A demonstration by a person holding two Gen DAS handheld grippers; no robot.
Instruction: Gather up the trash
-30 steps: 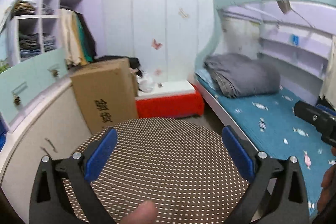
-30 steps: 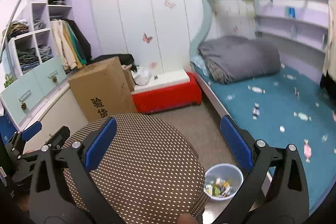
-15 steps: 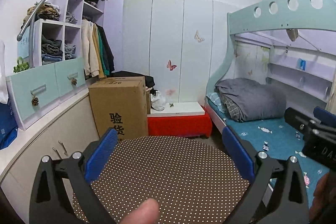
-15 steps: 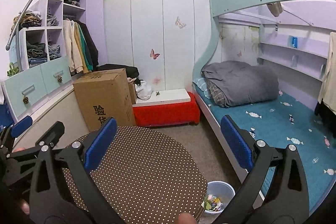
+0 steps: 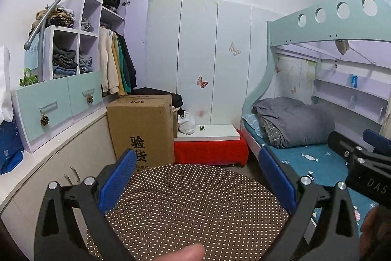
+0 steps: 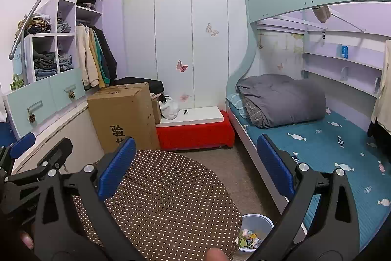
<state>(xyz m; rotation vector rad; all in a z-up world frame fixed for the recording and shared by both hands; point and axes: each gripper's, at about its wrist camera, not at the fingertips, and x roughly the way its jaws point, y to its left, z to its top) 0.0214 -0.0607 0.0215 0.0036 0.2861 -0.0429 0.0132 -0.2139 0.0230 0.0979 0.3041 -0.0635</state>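
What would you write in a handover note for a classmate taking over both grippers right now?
Left gripper: open, empty, above the dotted round table.
Right gripper: open, empty, over the same table's right side.
Bin: on the floor between table and bed, already holding colourful scraps.
Done: table top shows no trash.
Left: no loose trash is visible in either view; look around before picking.

Dotted round table [image 6: 171,199] bare; bin [image 6: 256,224] on floor [image 6: 232,168] beside it, apparently holding wrappers.
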